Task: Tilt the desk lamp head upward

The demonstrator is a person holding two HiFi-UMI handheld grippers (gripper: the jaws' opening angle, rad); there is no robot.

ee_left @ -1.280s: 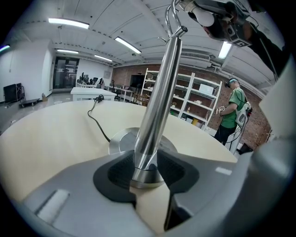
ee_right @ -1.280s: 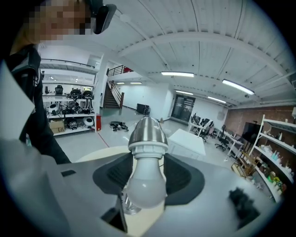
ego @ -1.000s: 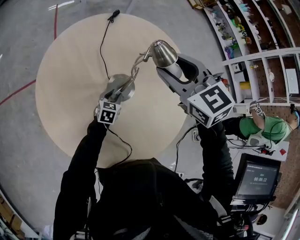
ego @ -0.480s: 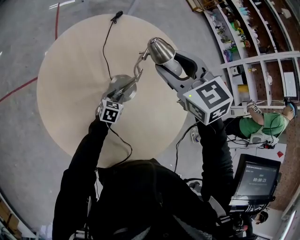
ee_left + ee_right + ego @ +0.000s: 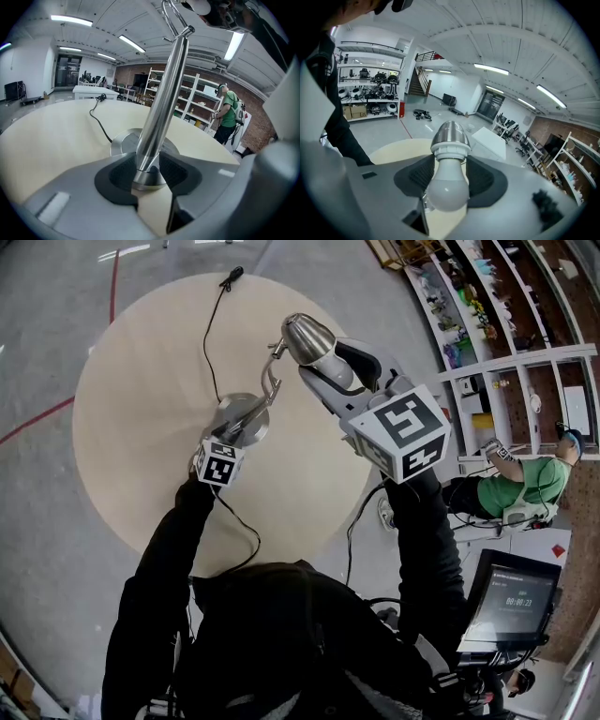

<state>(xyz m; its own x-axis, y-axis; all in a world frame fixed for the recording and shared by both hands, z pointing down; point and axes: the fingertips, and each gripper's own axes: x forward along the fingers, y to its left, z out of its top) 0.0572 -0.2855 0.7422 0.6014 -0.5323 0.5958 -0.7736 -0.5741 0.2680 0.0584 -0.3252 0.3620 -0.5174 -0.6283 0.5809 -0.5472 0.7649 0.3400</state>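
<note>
Shiny metal desk lamp (image 5: 246,416) held 2 ways

L gripper (image 5: 149,171) squeezes the lamp's thin steel pole (image 5: 159,103) low down, prob. so it won't slide; R gripper (image 5: 447,180) pinches the round white bulb (image 5: 448,192) of the silver cone-shaped lamp head (image 5: 450,133) to tip it up. Lamp's mid round pale wood table (image 5: 131,381).

A round pale table (image 5: 131,381) lies under the left tongs (image 5: 241,426) and the right tongs (image 5: 319,360), with a red line (image 5: 37,423) on the floor left of the left tongs, white shelves (image 5: 506,334) beyond the right tongs, and a person (image 5: 527,486) in green and a dark screen (image 5: 506,601) to their right.
</note>
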